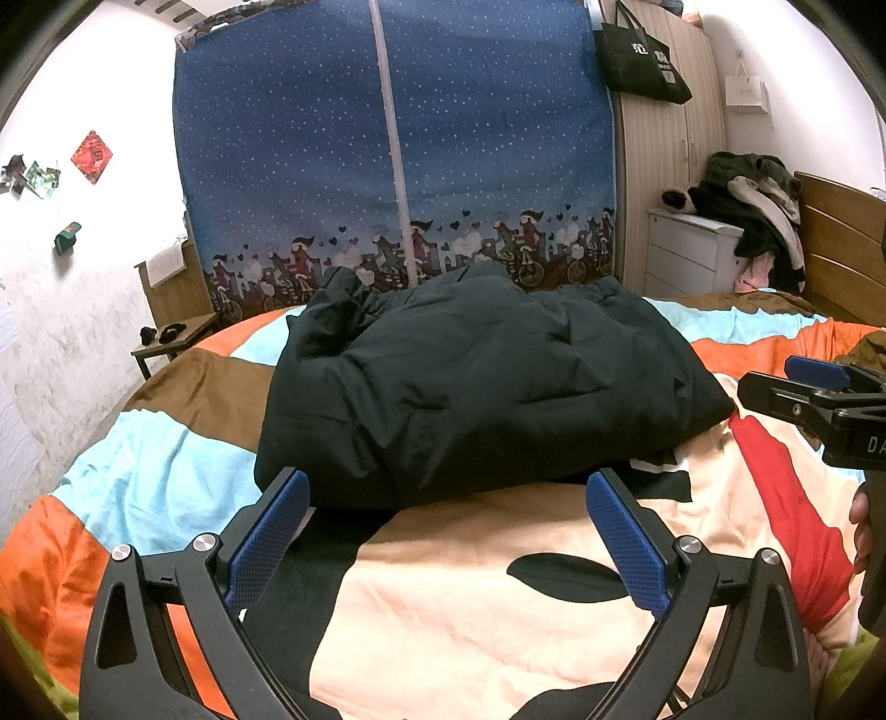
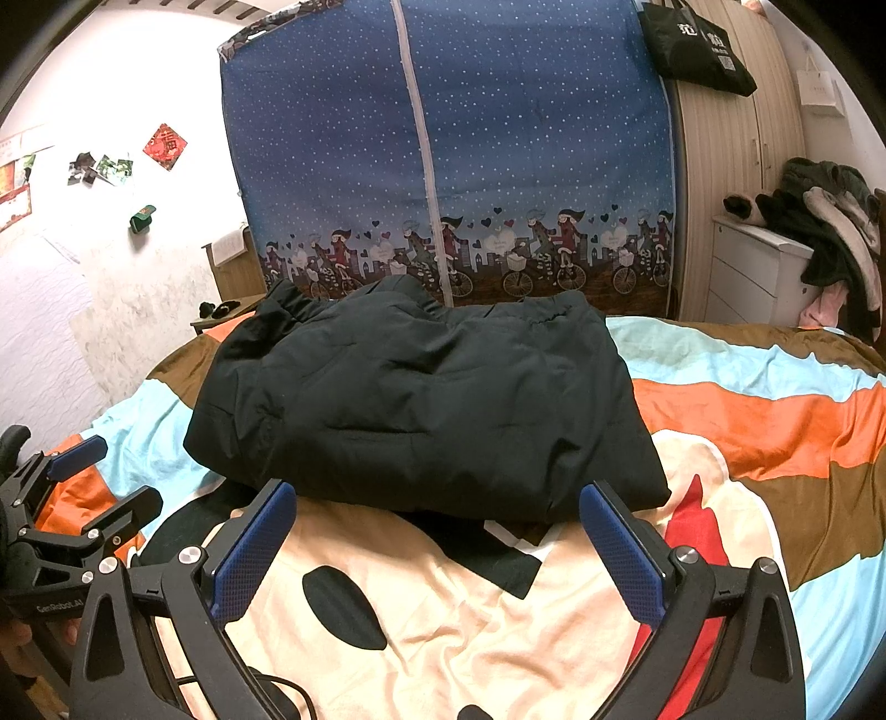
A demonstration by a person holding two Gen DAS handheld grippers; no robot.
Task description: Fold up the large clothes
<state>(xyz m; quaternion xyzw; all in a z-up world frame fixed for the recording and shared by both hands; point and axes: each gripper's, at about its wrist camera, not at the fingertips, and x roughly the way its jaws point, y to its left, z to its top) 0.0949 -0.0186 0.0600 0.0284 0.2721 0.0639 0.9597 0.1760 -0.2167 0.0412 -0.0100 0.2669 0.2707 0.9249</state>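
Dark, padded fabric: a folded black jacket (image 1: 482, 382) lies in a thick bundle on the bedspread (image 1: 166, 471), which is banded in orange, light blue and brown with a cream cartoon print. Left gripper (image 1: 448, 487) is held just short of the jacket's near edge, its blue-padded fingers (image 1: 266, 537) spread wide and holding nothing. Right gripper (image 2: 437, 498) is likewise wide open and empty, its tips flanking the jacket's near edge. In the left wrist view the right gripper enters from the right margin, its body bearing the partial letters "DA". In the right wrist view the left gripper appears at lower left with the label "GenRobot.AI". Behind the bed stands a blue dotted fabric wardrobe (image 2: 498, 155) printed with cyclists and hearts. A black tote bag (image 2: 698, 44) with white characters hangs on the wooden cabinet (image 2: 720, 194). A red diamond paper (image 2: 165, 147) is fixed to the white wall.
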